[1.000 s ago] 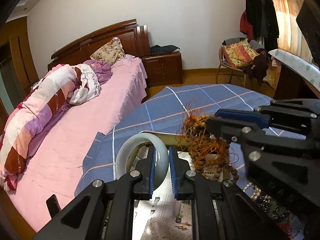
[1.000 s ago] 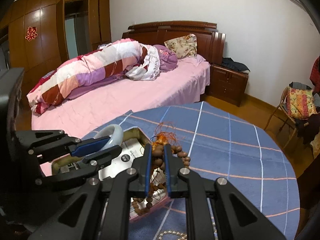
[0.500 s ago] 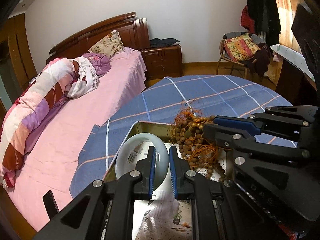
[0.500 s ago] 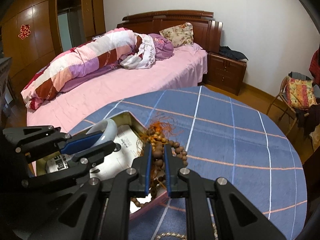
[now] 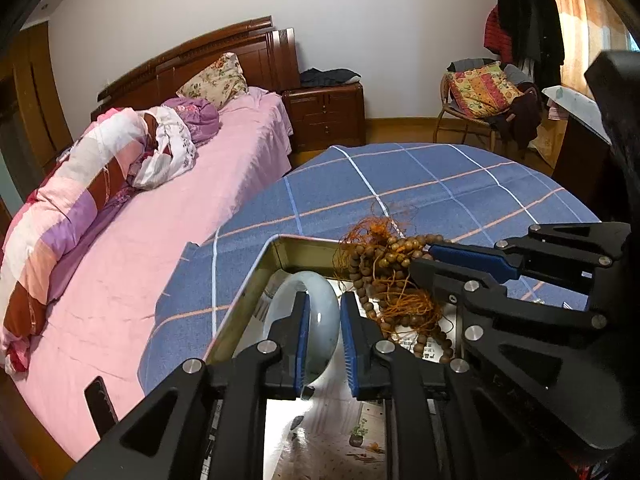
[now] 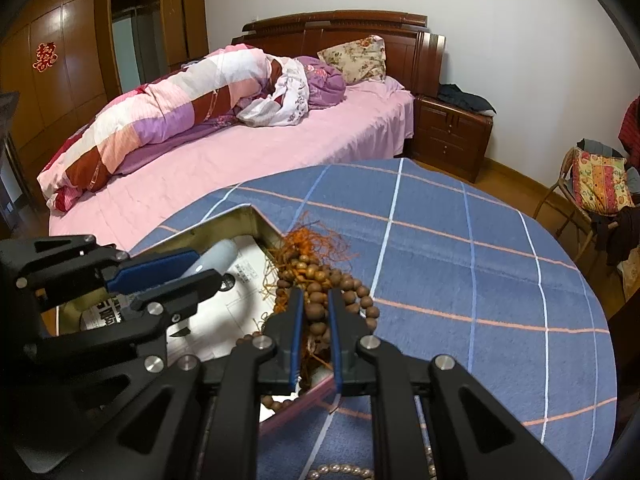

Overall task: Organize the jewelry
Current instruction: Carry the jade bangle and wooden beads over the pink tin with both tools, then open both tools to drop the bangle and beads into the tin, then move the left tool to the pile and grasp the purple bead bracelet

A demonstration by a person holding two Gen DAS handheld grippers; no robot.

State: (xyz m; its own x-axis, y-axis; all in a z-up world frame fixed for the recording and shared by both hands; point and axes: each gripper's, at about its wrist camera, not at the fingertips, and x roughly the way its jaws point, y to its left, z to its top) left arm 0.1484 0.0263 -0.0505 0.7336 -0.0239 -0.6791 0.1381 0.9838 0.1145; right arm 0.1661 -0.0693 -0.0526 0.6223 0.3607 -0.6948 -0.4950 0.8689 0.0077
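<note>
Blocking the tin box floor lower centre, left gripper clamps the jade bangle; right gripper clenches tangled wooden beads; pearl strand is cut off at the bottom edge.

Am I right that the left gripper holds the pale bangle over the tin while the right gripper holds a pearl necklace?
Not quite: the right gripper holds the wooden bead string, as the right wrist view shows. The left gripper does hold the pale bangle over the tin.
</note>
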